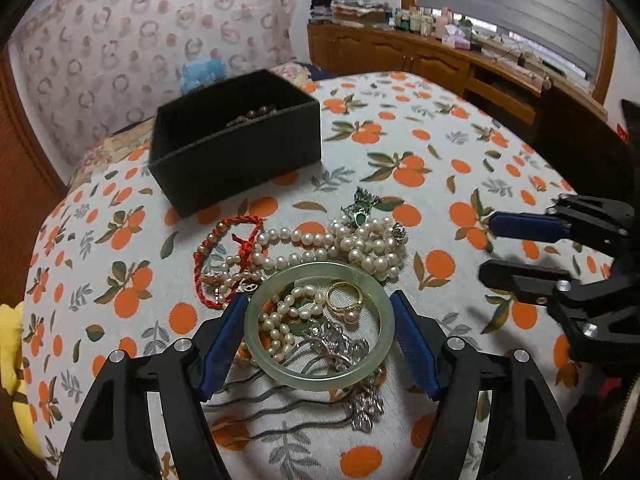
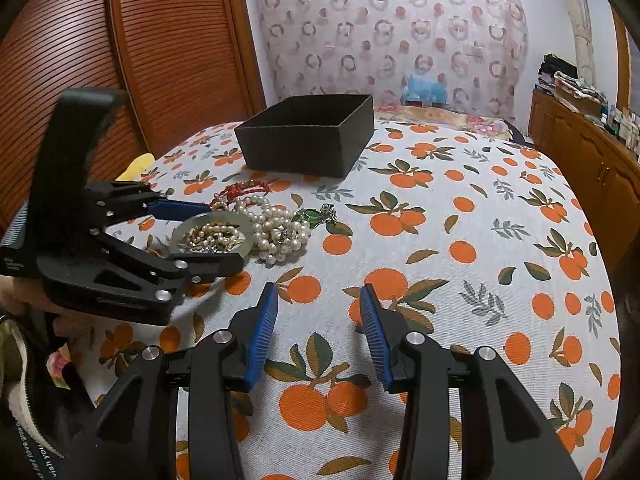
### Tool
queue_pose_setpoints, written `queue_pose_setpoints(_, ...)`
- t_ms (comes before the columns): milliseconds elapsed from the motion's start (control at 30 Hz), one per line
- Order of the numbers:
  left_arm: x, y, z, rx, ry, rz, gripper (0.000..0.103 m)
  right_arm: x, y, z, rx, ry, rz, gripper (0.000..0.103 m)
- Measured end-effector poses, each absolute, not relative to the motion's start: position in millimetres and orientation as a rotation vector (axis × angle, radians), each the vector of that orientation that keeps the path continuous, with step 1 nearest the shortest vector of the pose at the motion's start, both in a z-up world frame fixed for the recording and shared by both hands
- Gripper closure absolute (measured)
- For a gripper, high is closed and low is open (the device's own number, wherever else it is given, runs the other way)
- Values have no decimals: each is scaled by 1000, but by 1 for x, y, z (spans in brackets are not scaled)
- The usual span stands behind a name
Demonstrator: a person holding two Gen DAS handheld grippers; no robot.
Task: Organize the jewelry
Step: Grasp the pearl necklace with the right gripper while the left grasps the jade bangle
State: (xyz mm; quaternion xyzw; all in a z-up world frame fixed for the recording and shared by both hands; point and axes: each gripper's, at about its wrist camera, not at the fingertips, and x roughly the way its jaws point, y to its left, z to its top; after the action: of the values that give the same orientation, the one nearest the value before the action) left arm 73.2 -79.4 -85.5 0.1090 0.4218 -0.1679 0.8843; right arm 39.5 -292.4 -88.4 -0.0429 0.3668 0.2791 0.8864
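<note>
Left gripper (image 1: 318, 340) straddles a pale jade bangle (image 1: 256, 336) lying on the jewelry pile — blue pads beside its rim, whether touching cannot be told. Right gripper (image 2: 319, 334) hovers open and empty over the orange-print cloth (image 2: 460, 248). Pearl necklace (image 1: 360, 246), red cord bracelet (image 1: 224, 240) and gold ring (image 1: 344, 300) lie near the black box (image 1: 236, 160).
</note>
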Motion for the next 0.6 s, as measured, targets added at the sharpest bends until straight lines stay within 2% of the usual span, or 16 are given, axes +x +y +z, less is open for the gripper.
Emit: queue_pose_setpoints(600, 54, -36, -50, 101, 746, -290, 34, 76, -241, -71, -207, 772, 672, 58)
